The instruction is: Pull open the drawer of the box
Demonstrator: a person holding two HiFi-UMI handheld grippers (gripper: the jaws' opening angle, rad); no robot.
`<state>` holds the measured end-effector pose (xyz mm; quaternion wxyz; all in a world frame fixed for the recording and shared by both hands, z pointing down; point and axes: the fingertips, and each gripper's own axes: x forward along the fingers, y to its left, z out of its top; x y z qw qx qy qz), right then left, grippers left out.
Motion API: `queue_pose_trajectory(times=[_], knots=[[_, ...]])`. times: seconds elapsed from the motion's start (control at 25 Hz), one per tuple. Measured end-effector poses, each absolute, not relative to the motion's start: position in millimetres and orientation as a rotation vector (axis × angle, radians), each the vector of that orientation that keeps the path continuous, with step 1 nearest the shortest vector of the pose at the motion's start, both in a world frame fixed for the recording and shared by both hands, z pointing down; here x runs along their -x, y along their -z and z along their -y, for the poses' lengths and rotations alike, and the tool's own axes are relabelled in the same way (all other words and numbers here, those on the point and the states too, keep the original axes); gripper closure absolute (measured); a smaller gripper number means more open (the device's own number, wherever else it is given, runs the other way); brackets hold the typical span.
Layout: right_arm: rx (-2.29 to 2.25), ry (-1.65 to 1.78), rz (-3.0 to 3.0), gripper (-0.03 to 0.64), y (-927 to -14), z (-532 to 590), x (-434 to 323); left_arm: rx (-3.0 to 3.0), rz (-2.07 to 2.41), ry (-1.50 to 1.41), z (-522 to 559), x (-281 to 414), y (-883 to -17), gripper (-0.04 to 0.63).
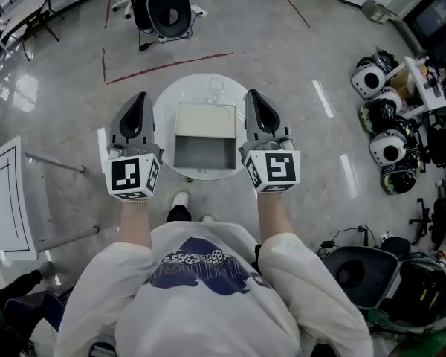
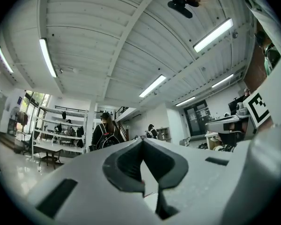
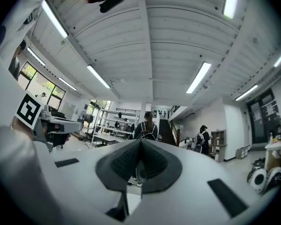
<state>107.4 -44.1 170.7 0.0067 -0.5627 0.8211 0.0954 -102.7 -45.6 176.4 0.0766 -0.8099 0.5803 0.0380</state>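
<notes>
**White shirt up close, box w/ open drawer on table beyond**

White shirt (image 1: 201, 274) w/ dark-blue print fills the bottom of the head view; bare forearms run fwd to the two tools. L hand-held gripper (image 1: 140, 99) and R hand-held gripper (image 1: 254, 95) are held side by side, each w/ a marker cube (image 1: 132, 175) at its rear, flanking the box in that view. Both are closed, jaws tip to tip, nothing btwn them. Their own views look roughly level across the room: ceiling strip lights, shelving, a person w/ backpack (image 2: 104, 132).

Around: round white table (image 1: 163, 110) on grey floor. Black office chair (image 1: 167, 10) stands beyond it, red tape lines (image 1: 167, 65) on the floor btwn chair and table. White-and-black helmet-like gear (image 1: 380, 117) is clustered well off to the right, a second black chair (image 1: 360, 274) lower right, a white board (image 1: 4, 199) at the left edge. Person's shoe (image 1: 180, 199) is just beside the table's near rim.

Box (image 1: 206, 121) sits mid-table, white top, btwn the two grippers in the head view. Drawer (image 1: 204, 155) stands pulled out toward the person, grey inside showing, front edge near the table's near rim.
</notes>
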Motion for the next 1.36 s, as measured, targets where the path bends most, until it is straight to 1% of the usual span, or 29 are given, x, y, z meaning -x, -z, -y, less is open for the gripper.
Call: queue_pose_trajectory(times=[0.64,1.36], knots=[[1.838,-0.304,-2.59,0.62,-176,49,-113,2.449,-1.717,-0.117,53,93,-181,0.588],[1.835,-0.307,-2.612,0.62,-176,50,-102,2.455,-1.723,-0.106,56,105,-185,0.588]])
